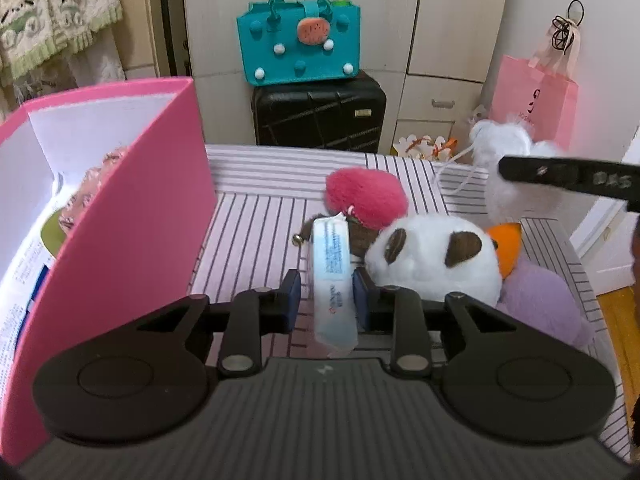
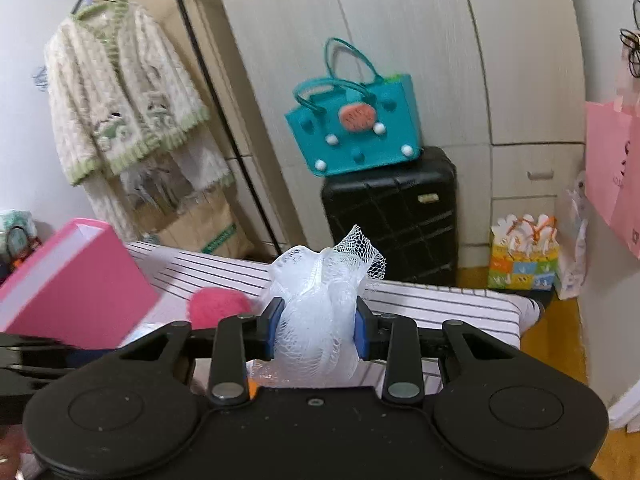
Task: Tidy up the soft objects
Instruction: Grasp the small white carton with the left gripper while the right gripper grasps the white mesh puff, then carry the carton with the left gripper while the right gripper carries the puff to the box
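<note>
My left gripper [image 1: 326, 298] hangs over a white and blue tissue packet [image 1: 334, 272] on the striped cloth [image 1: 256, 216]. The packet lies between the pads: the right pad touches it, and a thin gap shows at the left pad. My right gripper [image 2: 315, 330] is shut on a white mesh bath puff [image 2: 320, 280], held clear of the table. In the left wrist view the puff [image 1: 508, 144] hangs at the far right behind one finger [image 1: 560, 178] of that gripper. A panda plush [image 1: 436, 260], a pink plush [image 1: 366, 196] and a purple plush [image 1: 544, 304] lie beside the packet.
An open pink box [image 1: 132, 216] stands at the left with a floral soft item [image 1: 96, 188] inside. An orange piece [image 1: 506, 246] pokes out behind the panda. Beyond the table's far edge a teal bag [image 1: 300, 40] sits on a black suitcase [image 1: 320, 116]. A pink paper bag [image 1: 532, 100] hangs at the right.
</note>
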